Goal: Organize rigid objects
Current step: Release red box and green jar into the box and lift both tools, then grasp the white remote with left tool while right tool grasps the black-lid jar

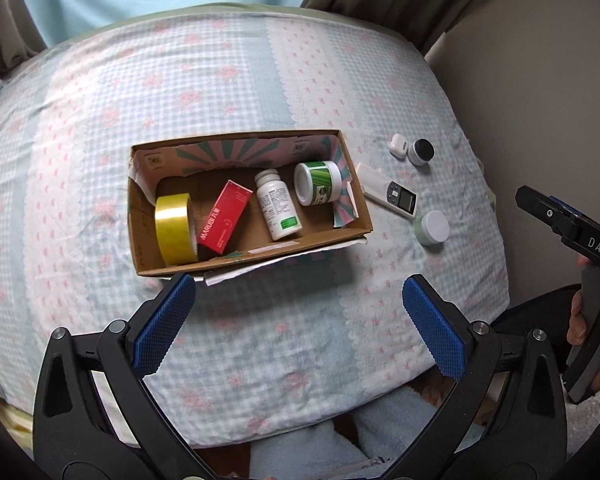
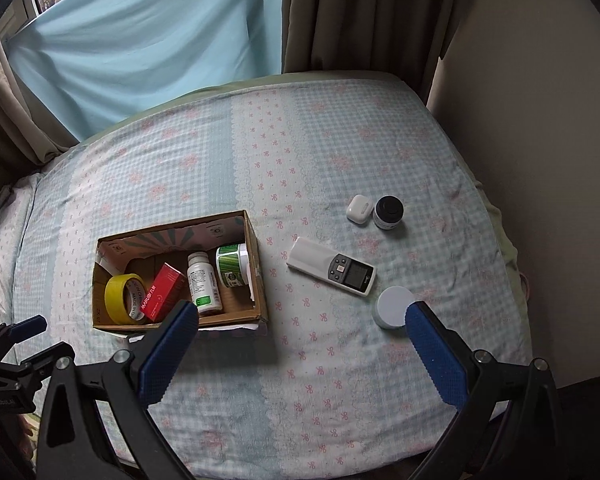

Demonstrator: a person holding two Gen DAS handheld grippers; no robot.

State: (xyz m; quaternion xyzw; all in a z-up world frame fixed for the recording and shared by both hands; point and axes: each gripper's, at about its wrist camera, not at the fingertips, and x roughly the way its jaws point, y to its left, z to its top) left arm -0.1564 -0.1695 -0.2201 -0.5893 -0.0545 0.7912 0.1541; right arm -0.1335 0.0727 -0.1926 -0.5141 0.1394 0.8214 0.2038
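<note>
On the checked bedspread (image 2: 340, 360), right of the cardboard box (image 2: 260, 276), four items lie loose: white remote control (image 2: 320, 266), earbud case (image 2: 359, 208) touching a black-lidded jar (image 2: 388, 212), and a pale-lidded green jar (image 2: 392, 306) nearest the right gripper (image 2: 300, 344). Box already holds yellow tape roll (image 1: 174, 228), red carton (image 1: 224, 216), white pill bottle (image 1: 278, 204) and green-labelled tub (image 1: 318, 182).

Both grippers spread wide, holding nothing; left gripper (image 1: 300, 324) hovers before the box.

Judgement: pale-lidded jar is likely the next pick. Rigid, light, probably smooth-walled and slippery. Grip across the body below the lid, pads square to the wall; soft bedding will give, so it may tip under a push.
</note>
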